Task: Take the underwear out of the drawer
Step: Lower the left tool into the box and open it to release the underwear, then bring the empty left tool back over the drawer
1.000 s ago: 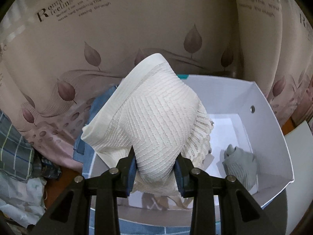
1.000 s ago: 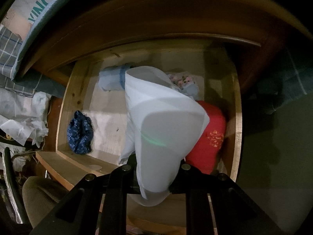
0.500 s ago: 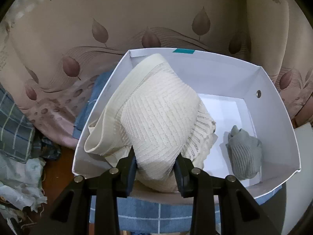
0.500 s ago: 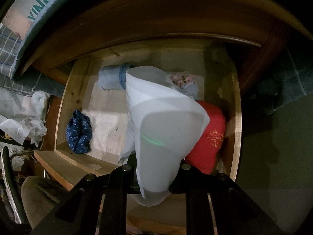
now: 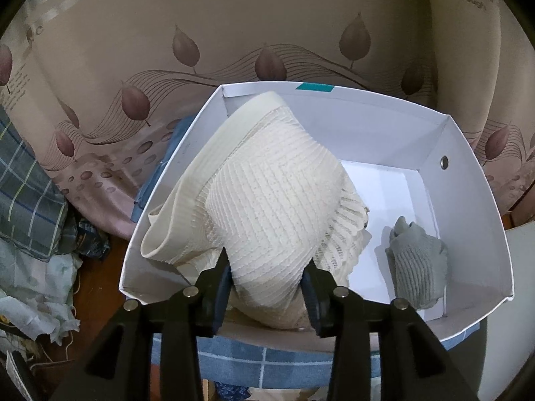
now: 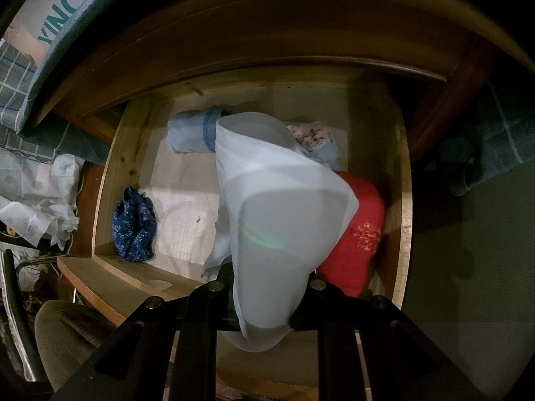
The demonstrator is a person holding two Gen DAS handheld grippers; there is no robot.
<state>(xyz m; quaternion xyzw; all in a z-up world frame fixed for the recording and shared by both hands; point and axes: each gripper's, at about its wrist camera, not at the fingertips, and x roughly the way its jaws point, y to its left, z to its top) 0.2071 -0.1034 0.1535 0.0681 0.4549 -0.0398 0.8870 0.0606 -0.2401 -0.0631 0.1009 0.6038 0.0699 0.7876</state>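
In the left wrist view, cream ribbed underwear [image 5: 267, 200] lies over the left half of a white box [image 5: 468, 180]. My left gripper [image 5: 267, 274] has it between its blue pads, which still touch the cloth as the jaws are opening. In the right wrist view, my right gripper [image 6: 264, 287] is shut on pale blue-white underwear [image 6: 277, 207], held above the open wooden drawer [image 6: 110, 180]. The cloth hides the drawer's middle.
A grey knitted piece [image 5: 418, 267] lies in the box's right corner. The drawer holds a red garment [image 6: 357, 234], a dark blue floral bundle [image 6: 133, 227], a light blue roll [image 6: 190, 133] and a pale flowered piece [image 6: 311, 135]. A leaf-print curtain [image 5: 234, 33] hangs behind the box.
My left gripper has brought the cream underwear down into the white box, and its jaws stand a little wider. The right gripper and its cloth have not moved.
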